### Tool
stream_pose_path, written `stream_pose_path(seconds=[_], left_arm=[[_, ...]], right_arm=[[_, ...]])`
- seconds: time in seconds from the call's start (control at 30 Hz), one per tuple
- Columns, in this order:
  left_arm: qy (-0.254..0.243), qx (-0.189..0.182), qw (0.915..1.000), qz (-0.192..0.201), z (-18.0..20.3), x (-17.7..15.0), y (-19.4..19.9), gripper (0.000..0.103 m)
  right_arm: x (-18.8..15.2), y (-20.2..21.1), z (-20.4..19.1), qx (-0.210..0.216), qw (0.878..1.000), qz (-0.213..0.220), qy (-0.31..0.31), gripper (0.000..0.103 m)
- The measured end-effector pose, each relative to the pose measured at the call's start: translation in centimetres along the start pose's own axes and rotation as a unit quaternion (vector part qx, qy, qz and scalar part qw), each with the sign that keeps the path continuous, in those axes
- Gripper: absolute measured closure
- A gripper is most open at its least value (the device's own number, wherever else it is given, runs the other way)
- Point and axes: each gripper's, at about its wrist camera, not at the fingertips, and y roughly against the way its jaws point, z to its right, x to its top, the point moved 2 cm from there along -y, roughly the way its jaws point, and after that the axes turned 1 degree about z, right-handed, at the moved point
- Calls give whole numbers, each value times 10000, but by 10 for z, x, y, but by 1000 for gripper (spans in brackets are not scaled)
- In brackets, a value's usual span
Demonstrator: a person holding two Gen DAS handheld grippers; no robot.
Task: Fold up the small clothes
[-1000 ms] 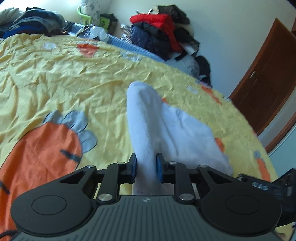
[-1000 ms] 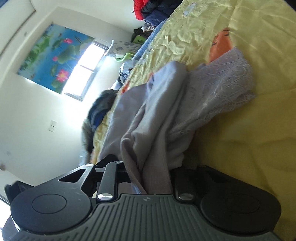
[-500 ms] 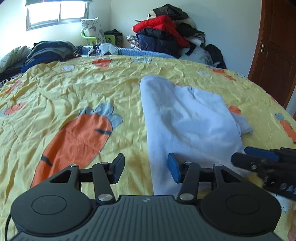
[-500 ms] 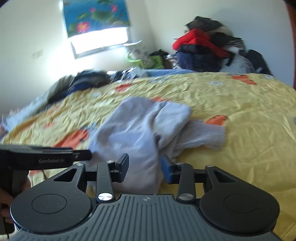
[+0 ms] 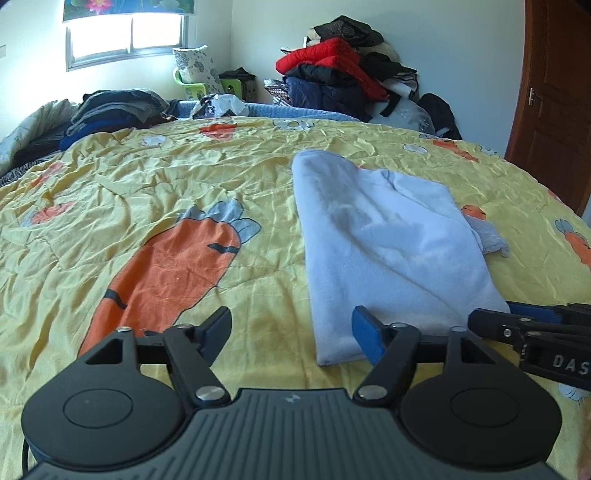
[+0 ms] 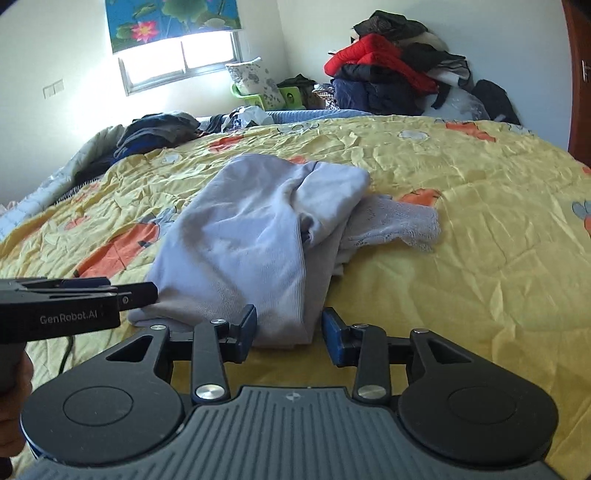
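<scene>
Lavender garment (image 5: 384,240) lies folded on the carrot-print bedspread (image 5: 147,206); your left tongs (image 5: 291,328) and right tongs (image 6: 288,330) both gape, holding nothing.

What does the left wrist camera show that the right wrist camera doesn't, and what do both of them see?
Only the left wrist view shows the brown door and the big orange carrot print in full. Only the right wrist view shows the whole lotus picture above the window and the garment's lacy part spread out. Both show the pale lilac garment lying on the yellow bedspread, the red jacket on the pile, and both grippers open, left and right.
</scene>
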Motion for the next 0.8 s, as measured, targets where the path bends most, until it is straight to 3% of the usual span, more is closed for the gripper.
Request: stream_pose_path(seconds=[0.4, 0.73, 0.8], left_arm=[[171, 16, 9998, -71, -7, -16, 14, 28], [227, 160, 9996, -16, -10, -33, 21, 28], [191, 195, 9996, 38, -9, -36, 22, 23]], right_arm=[[-18, 18, -13, 11, 10000, -30, 61, 27], [-27, 27, -17, -65, 9999, 70, -32, 20], [-30, 27, -16, -114, 9999, 95, -62, 18]])
